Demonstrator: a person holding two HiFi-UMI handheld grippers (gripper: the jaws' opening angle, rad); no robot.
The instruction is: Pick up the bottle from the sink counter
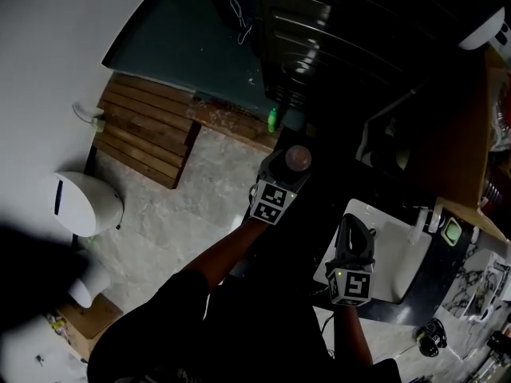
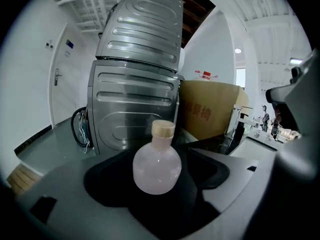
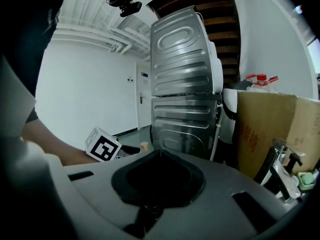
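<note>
Left gripper view shows a round, frosted bottle (image 2: 156, 168), tan-capped.

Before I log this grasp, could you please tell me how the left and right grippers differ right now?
The left gripper has its jaws wide apart; the right gripper has them together. A bottle stands between the left gripper's jaws; the right gripper's hold nothing. Both face the stacked steel machines.

A dark sink counter (image 1: 435, 282) carries a white basin (image 1: 397, 254) with its tap (image 1: 418, 227); a round, pale bottle (image 2: 157, 165) with a tan cap stands on it near a cardboard box (image 2: 207, 111).
</note>
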